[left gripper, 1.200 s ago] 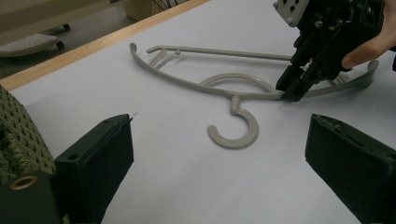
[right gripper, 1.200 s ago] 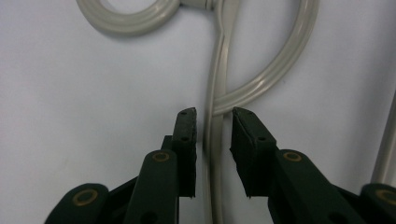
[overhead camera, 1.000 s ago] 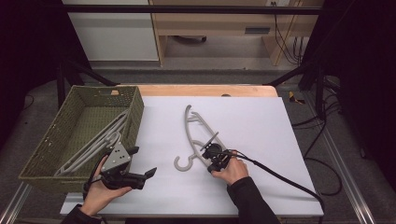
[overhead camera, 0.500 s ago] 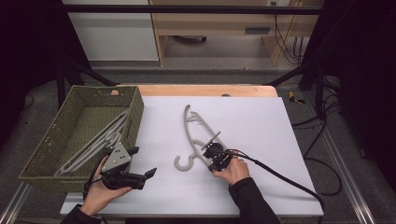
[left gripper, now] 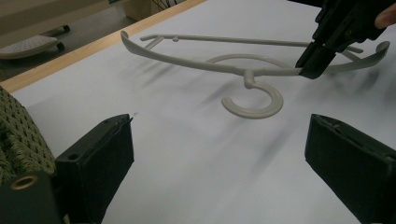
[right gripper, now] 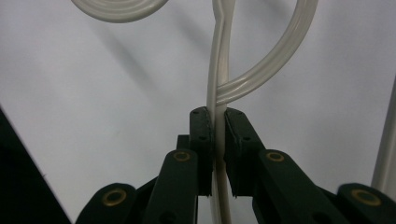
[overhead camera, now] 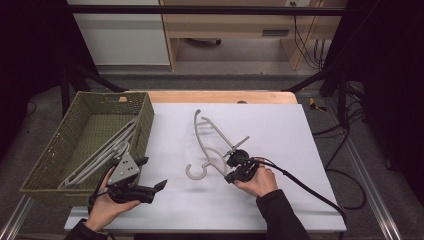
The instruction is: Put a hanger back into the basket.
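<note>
Nothing much has shifted over the last second: the hanger (overhead camera: 215, 145) lies in the same spot on the white bench (overhead camera: 280, 130), and both hands sit where they were.

In the high view the pale grey hanger lies flat near the middle of the bench, to the right of the green basket (overhead camera: 65, 150), its hook curling toward the person. The right gripper (overhead camera: 239, 167) is at the hanger's near arm, just right of the hook, held by the right hand (overhead camera: 257, 181) with a black cable (overhead camera: 310, 192) trailing off to the right. In the right gripper view its two black fingers (right gripper: 201, 140) are pinching the thin edge of the hanger's arm between them, just below where a curved inner loop meets that arm.

The left gripper (overhead camera: 145, 189) rests low over the bench at the basket's near right corner, well apart from the hanger, held by the left hand (overhead camera: 105, 207). In the left gripper view its fingers (left gripper: 100, 158) are spread wide with only bare bench between them, pointing toward the hanger's hook (left gripper: 254, 100).

Inside the basket lie more grey hangers (overhead camera: 100, 152), leaning along its right wall. The basket stands partly on the bench's left edge.
</note>
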